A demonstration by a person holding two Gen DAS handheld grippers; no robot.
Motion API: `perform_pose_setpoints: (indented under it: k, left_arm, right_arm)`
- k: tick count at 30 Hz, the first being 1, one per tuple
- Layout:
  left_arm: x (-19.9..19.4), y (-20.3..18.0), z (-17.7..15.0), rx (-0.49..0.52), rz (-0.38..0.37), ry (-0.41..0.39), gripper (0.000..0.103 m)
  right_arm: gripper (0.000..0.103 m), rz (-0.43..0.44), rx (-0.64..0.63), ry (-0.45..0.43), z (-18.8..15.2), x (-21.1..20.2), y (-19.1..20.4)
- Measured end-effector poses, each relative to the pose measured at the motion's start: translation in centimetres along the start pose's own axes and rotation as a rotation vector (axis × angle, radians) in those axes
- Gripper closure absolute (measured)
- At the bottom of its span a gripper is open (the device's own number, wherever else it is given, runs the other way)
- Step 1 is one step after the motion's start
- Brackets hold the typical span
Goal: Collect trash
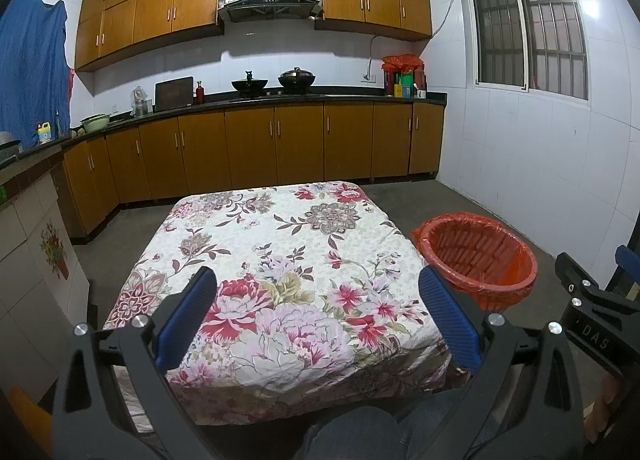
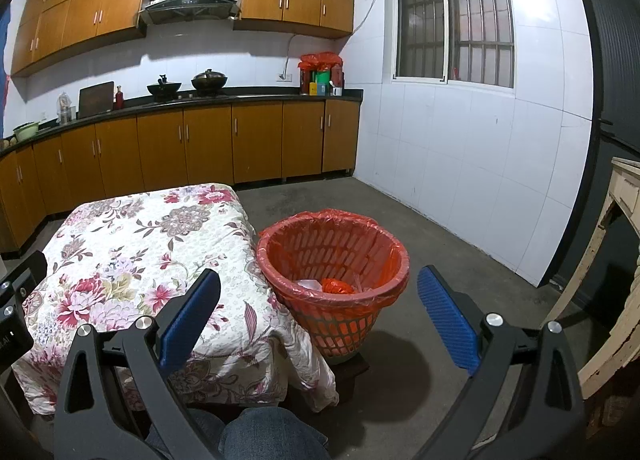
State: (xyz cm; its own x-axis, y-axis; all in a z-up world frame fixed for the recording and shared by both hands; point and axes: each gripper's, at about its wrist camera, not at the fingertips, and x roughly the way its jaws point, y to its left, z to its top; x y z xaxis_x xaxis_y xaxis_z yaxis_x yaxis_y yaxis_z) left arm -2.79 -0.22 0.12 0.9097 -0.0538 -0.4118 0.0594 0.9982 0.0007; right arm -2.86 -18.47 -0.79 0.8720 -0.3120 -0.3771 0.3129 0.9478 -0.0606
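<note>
Right tool (image 1: pixel 588 288) reads "DAS" beside the red basket (image 1: pixel 480 256).

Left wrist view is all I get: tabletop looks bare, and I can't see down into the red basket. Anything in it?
Observer: Yes. The right wrist view looks into the red basket; crumpled orange plastic and a pale piece lie at the bottom.
Operator: Right tongs holding anything?
Observer: No. The right tongs are open and empty, above the basket's near rim.
Operator: Basket on the floor?
Observer: It seems to stand on a low dark block, close against the draped floral tablecloth.
Operator: Anything right of the basket?
Observer: Bare concrete floor, then a worn cream wooden piece of furniture at the frame edge.
</note>
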Motion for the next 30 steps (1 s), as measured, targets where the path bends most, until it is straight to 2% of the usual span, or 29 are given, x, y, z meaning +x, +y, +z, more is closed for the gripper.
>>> perform_pose_setpoints:
  k: [30]
  left_arm:
    - [0.03, -0.10, 0.06, -0.001, 0.001, 0.001, 0.004]
  right_arm:
    - [0.005, 0.000, 0.001, 0.006, -0.43, 0.31, -0.06]
